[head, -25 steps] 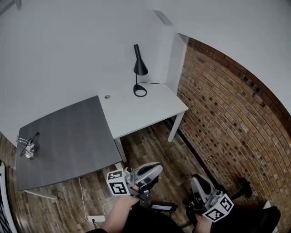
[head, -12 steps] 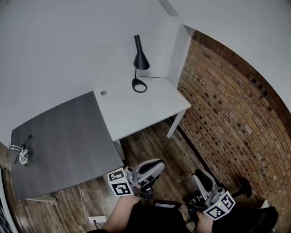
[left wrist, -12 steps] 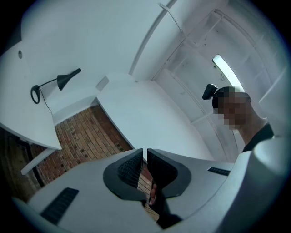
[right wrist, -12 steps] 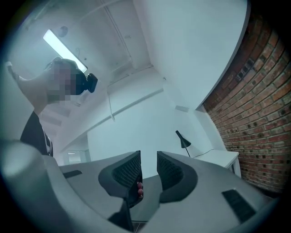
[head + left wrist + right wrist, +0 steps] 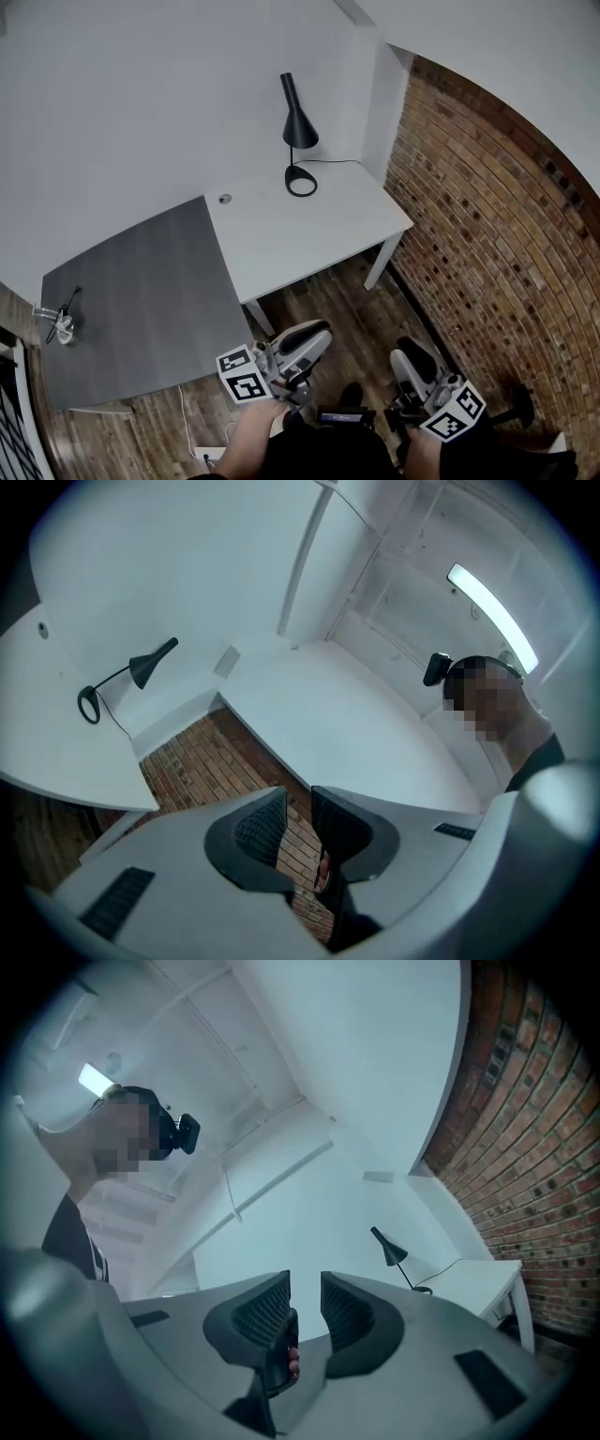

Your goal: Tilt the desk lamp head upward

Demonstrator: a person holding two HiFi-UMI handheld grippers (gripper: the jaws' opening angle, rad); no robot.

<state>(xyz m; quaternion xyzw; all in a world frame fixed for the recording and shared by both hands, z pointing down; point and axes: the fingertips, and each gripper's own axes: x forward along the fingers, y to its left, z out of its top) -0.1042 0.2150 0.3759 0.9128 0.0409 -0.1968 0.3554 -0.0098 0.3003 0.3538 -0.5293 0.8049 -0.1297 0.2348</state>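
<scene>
— So, the lamp [image 5: 298,131]: where does it stand?
— Back right corner of the white desk [image 5: 309,244], close to the white pillar [image 5: 384,103] that meets the brick wall [image 5: 487,216]. Black. Ring base flat on the desktop, thin stem upright, cone shade at the top with its wide mouth facing down. A cord [image 5: 337,161] runs from the base toward the pillar.
— Anything else on the desks?
— A small round fitting [image 5: 225,199] near the white desk's back left corner. A grey desk [image 5: 141,300] butts against the white desk's left side. At its far left edge sits a small pale object [image 5: 61,323] with a dark lead, too small to identify.
— Left gripper [image 5: 298,794]?
— Held low over the wood floor [image 5: 347,328], in front of the desks. Its jaws have just been opening. They stand slightly apart with nothing between the pads; only brick shows through the gap. In its view the lamp is small, far to the left of the jaws.
— Right gripper [image 5: 305,1279]?
— Beside the left one, on the brick wall side, also low over the floor. Its jaws have likewise just been opening, leaving a narrow gap that holds nothing. The lamp shows in the distance, right of the jaws.
— And relative to the lamp?
— Both grippers are well apart from it, with the white desk's front edge between them and the lamp.
</scene>
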